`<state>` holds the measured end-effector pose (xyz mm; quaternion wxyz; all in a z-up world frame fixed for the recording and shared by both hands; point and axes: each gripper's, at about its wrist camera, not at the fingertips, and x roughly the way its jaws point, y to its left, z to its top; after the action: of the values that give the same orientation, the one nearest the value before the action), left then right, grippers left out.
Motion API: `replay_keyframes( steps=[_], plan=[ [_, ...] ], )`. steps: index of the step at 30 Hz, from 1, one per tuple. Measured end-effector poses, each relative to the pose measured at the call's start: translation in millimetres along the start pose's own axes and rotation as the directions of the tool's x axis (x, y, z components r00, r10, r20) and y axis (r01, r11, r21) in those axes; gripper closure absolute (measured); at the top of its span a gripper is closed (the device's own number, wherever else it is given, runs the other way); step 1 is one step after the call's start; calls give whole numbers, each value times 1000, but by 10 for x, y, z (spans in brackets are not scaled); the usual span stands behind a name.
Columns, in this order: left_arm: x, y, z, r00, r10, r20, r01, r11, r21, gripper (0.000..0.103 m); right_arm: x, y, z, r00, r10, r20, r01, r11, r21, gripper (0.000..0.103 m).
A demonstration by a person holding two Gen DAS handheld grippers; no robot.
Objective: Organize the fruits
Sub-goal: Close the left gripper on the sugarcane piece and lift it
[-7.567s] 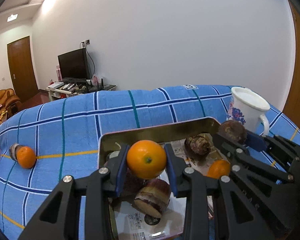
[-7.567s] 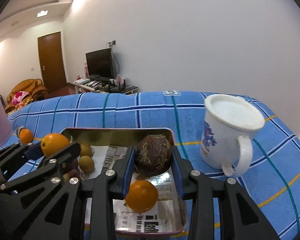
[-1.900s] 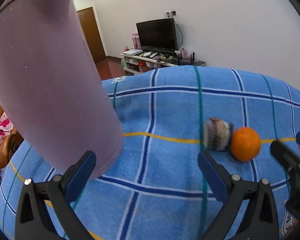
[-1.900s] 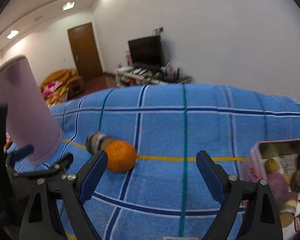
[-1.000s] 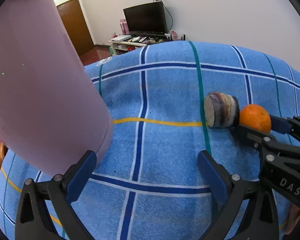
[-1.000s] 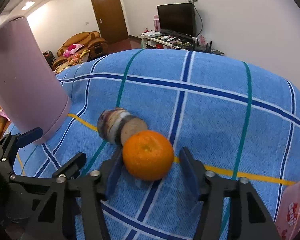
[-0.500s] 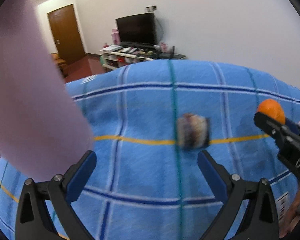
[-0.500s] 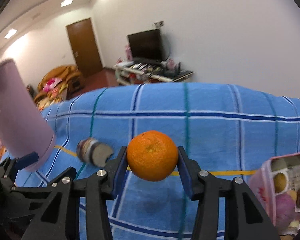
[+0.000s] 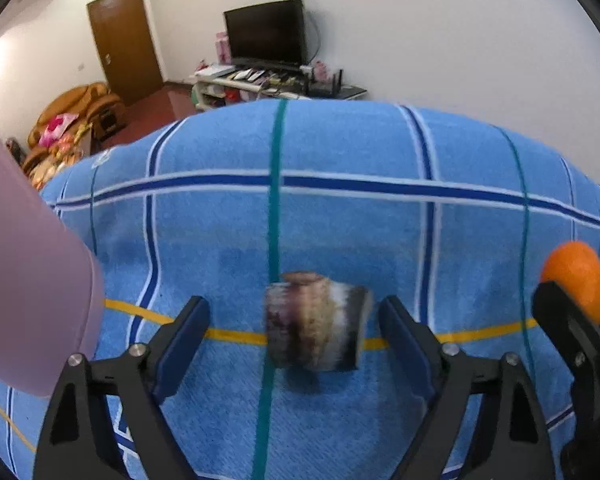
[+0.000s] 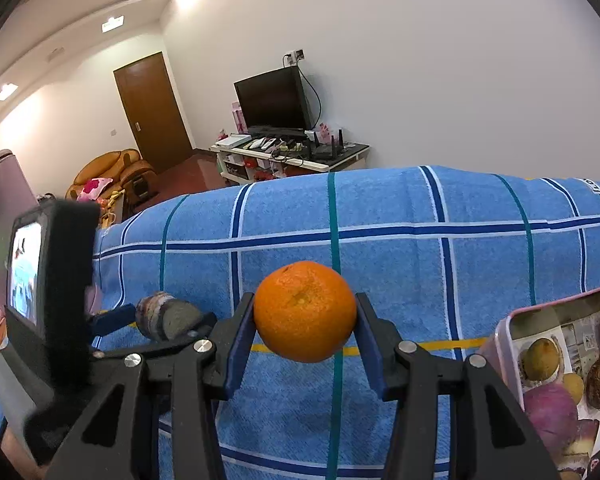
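Observation:
An orange point(image 10: 305, 316) hangs above the blue checked cloth, with my right gripper point(image 10: 305, 334) shut on it. From the left wrist view that orange point(image 9: 576, 280) shows at the far right. A cut piece of purple-brown root point(image 9: 316, 322) lies on the cloth between the fingers of my left gripper point(image 9: 292, 336). Those jaws are closing, with gaps on both sides of the piece. In the right wrist view the same piece point(image 10: 166, 318) sits left of the orange. A pink-rimmed tray point(image 10: 508, 332) with several fruits and roots is at the right edge.
A tall pale pink cup point(image 9: 28, 292) stands on the cloth at the left, close to my left gripper's left finger. The left gripper's body with a small screen point(image 10: 48, 288) fills the left of the right wrist view. Behind the table are a TV stand and a sofa.
My right gripper lifted the orange off the cloth, away from the root piece. My left gripper moved over to straddle the root piece and its jaws have narrowed.

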<state>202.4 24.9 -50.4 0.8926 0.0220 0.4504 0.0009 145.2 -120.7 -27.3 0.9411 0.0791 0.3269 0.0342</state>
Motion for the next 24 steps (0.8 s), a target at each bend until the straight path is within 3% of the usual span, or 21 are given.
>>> replay_keyframes(
  steps=[3, 8, 14, 17, 24],
  plan=[
    [-14, 38, -10, 999, -36, -3, 36, 999, -20, 17, 19, 26, 3, 1000, -1, -4, 1, 1000, -9, 53],
    [-78, -61, -43, 996, -84, 20, 83, 995, 51, 52, 25, 35, 1, 1000, 0, -6, 0, 1000, -11, 53],
    [-105, -19, -50, 993, -118, 20, 117, 992, 46, 54, 19, 30, -12, 1000, -5, -2, 5, 1000, -5, 53],
    [-170, 90, -96, 990, -134, 36, 134, 991, -7, 54, -5, 32, -17, 1000, -8, 9, 8, 1000, -5, 53],
    [-550, 220, -254, 986, -35, 165, 38, 999, -11, 54, -166, 117, -48, 996, 8, 93, -5, 1000, -29, 53]
  ],
)
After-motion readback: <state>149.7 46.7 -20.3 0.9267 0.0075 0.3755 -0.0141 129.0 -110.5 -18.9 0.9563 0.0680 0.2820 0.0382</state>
